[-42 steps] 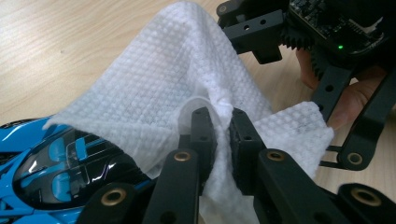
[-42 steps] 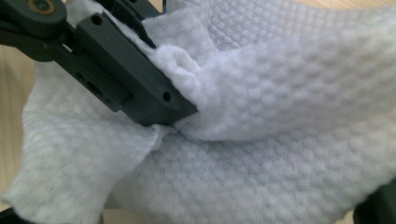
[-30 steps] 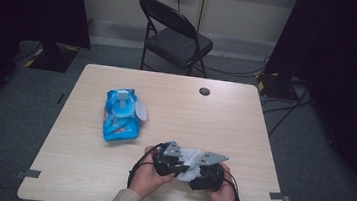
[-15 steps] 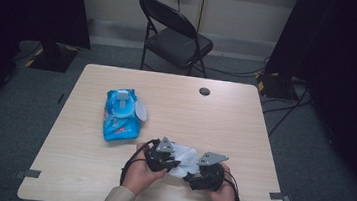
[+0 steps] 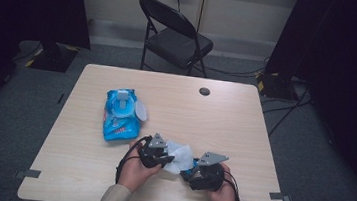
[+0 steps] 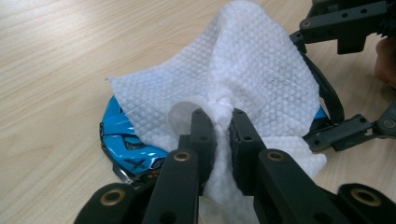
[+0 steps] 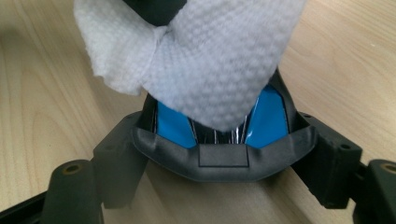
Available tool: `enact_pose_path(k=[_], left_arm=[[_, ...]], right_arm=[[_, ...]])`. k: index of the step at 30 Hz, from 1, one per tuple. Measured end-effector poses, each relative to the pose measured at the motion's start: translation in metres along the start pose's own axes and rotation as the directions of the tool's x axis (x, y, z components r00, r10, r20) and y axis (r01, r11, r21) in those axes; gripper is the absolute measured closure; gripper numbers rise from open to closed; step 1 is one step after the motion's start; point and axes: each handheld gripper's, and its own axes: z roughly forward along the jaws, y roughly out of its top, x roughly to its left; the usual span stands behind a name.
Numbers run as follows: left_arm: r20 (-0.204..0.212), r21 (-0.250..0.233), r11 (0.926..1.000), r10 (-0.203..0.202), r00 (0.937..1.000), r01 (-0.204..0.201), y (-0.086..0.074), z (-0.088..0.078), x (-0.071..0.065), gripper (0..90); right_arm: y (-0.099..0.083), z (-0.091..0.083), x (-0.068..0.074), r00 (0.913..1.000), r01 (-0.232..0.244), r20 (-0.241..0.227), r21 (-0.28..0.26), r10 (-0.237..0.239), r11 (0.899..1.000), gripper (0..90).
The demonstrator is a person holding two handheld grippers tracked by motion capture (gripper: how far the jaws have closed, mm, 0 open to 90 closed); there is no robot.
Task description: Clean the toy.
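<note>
My left gripper is shut on a bunched white wipe, which drapes over a shiny blue round container lying on the table. My right gripper is closed around that blue container, one jaw on each side, and the wipe hangs over its top. In the high view both hands meet near the table's front edge: the left gripper, the wipe and the right gripper are close together. The wipe hides most of the container.
A blue pack of wipes with its round lid flipped open lies on the wooden table, left of centre. A dark round grommet sits near the far edge. A black folding chair stands behind the table.
My left gripper has shifted a little to the left with the wipe still in it. The right gripper and the blue container have stayed put.
</note>
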Motion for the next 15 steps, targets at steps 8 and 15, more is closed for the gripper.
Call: enact_pose_path(k=[8,15], left_arm=[[-0.049,0.016,0.9999,0.001,0.9988,0.000,0.004,-0.003,0.008,82.7],[-0.054,-0.001,0.9995,-0.031,0.9981,0.031,0.001,-0.006,0.019,82.7]], right_arm=[[0.000,0.000,0.000,1.0000,0.000,0.000,0.000,0.000,1.000,24.6],[0.000,0.000,0.000,1.0000,-0.001,0.000,0.000,0.001,1.000,24.6]])
